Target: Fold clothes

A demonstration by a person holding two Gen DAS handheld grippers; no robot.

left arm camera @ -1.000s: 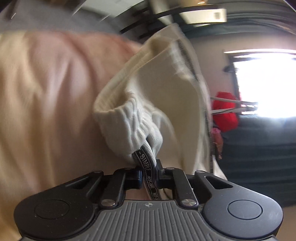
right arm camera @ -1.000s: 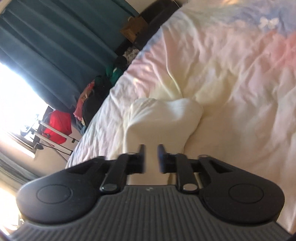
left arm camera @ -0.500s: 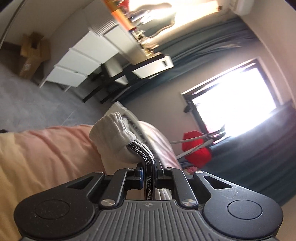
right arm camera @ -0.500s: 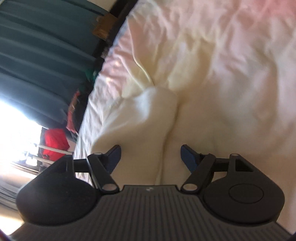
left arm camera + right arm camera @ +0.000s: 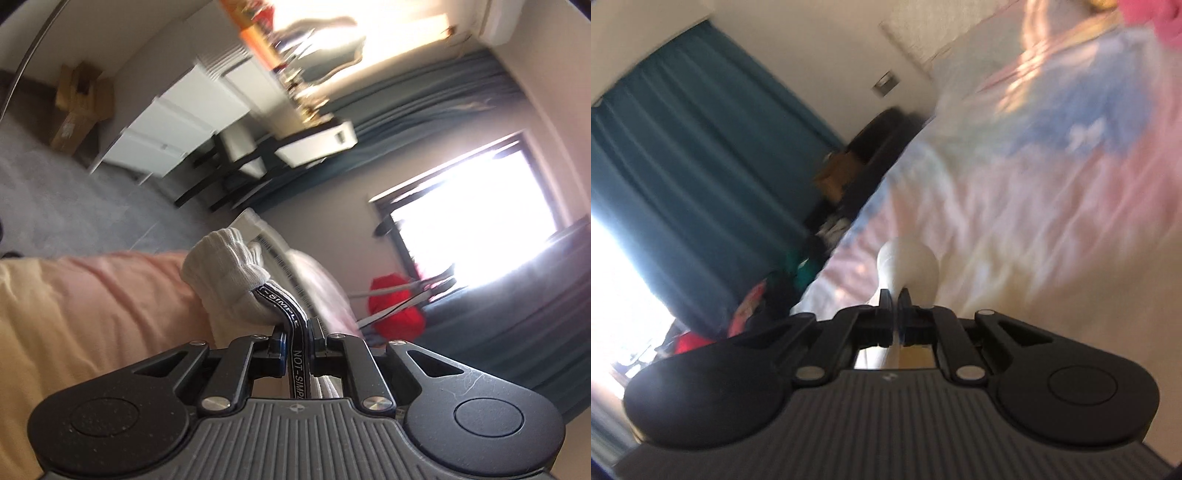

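Cream ribbed-knit garment [image 5: 225, 273] | lettered black strap [image 5: 291, 332] pinched | left claw [image 5: 298, 334]

Left gripper [image 5: 298, 338]: matte black plastic, speckled with dust; two rounded lobes with round recessed discs, triangular cut-outs, silver screw heads on linkage bars, ribbed grey housing with small round emblem. Right gripper [image 5: 895, 308]: same black build, silver screws, ribbed housing, blue-edged pads.

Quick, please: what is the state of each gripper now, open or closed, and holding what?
Left gripper: closed on the black printed strap of the cream garment.
Right gripper: just closed, pinching cream cloth.
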